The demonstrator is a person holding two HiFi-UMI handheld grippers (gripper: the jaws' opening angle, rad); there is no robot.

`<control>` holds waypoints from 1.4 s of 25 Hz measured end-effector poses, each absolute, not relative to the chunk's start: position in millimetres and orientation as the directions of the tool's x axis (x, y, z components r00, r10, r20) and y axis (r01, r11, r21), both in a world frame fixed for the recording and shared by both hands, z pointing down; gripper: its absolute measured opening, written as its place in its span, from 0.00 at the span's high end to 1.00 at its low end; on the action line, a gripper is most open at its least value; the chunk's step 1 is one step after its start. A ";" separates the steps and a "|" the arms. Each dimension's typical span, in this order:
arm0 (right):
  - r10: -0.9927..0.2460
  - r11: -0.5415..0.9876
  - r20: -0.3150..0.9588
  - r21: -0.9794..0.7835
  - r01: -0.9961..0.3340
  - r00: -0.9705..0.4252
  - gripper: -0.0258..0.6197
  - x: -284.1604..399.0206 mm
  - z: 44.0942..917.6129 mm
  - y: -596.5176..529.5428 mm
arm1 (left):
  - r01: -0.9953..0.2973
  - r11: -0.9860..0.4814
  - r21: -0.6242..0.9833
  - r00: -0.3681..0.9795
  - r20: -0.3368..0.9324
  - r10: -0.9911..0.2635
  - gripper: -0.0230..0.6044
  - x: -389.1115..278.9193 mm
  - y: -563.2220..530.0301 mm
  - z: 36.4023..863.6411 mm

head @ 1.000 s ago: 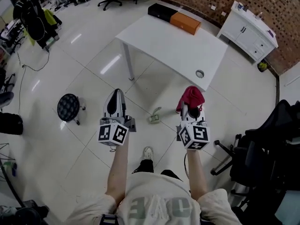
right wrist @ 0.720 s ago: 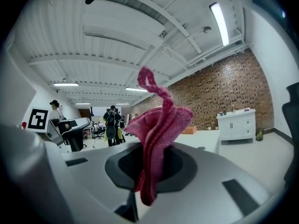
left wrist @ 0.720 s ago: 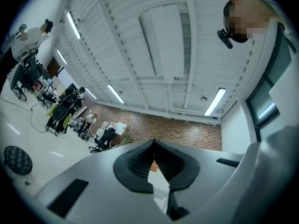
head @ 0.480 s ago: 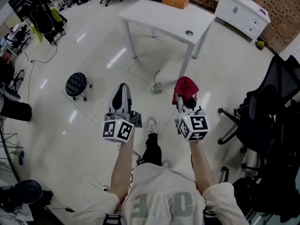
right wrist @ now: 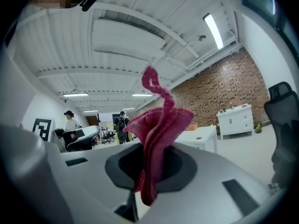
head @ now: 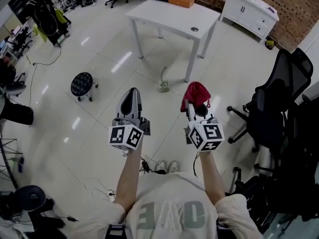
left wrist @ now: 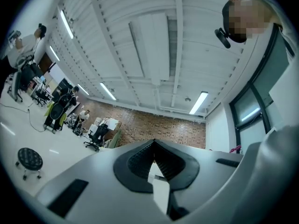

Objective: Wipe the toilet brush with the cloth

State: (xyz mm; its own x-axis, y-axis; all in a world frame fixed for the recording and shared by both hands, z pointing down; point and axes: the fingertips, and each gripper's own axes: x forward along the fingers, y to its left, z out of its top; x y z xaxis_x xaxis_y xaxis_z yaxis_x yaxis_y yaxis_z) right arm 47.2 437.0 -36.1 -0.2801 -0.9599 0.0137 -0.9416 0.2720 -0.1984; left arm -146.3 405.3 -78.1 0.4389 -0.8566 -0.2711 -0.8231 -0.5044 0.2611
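In the head view my right gripper (head: 195,101) is held out level over the floor, shut on a crumpled red cloth (head: 196,92) that bunches up above its tip. The right gripper view shows the cloth (right wrist: 159,129) pinched between the jaws of the right gripper (right wrist: 148,174) and standing upward. My left gripper (head: 132,92) is beside it at the same height, shut with nothing in it. In the left gripper view the left gripper (left wrist: 154,146) has its jaws pressed together. A small pale object with a thin handle (head: 164,85), possibly the toilet brush, stands on the floor ahead.
A white table (head: 174,19) with an orange box (head: 181,0) stands ahead, and a white cabinet (head: 249,11) is against the brick wall. A black office chair (head: 271,113) is close on the right, and a round black stool (head: 82,83) sits to the left. Cables lie on the floor behind.
The table and the floor object have slid farther away and upward in the head view as the person backed off. Both grippers keep their pose; the cloth stays held.
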 end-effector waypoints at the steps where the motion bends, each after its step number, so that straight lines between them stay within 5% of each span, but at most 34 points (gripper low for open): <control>1: -0.959 0.277 0.006 -0.207 -0.938 -0.284 0.91 42.9 -38.9 441.3 | -0.822 -0.507 0.259 0.443 -0.269 -0.855 0.96 -148.6 408.9 -78.3; 35: -0.929 0.367 -0.024 -0.192 -0.910 -0.369 0.91 -28.6 -53.2 472.3 | -0.843 -0.494 0.213 0.444 -0.243 -0.863 0.96 -189.9 440.2 -68.1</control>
State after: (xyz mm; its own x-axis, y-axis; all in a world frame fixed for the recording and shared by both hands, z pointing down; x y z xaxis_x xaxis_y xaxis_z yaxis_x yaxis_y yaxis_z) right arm -28.6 472.3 -53.2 -0.3695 -0.9289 -0.0235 -0.9103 0.3669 -0.1918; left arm -189.9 440.2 -68.1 0.4438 -0.8626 -0.2430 -0.8430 -0.4938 0.2132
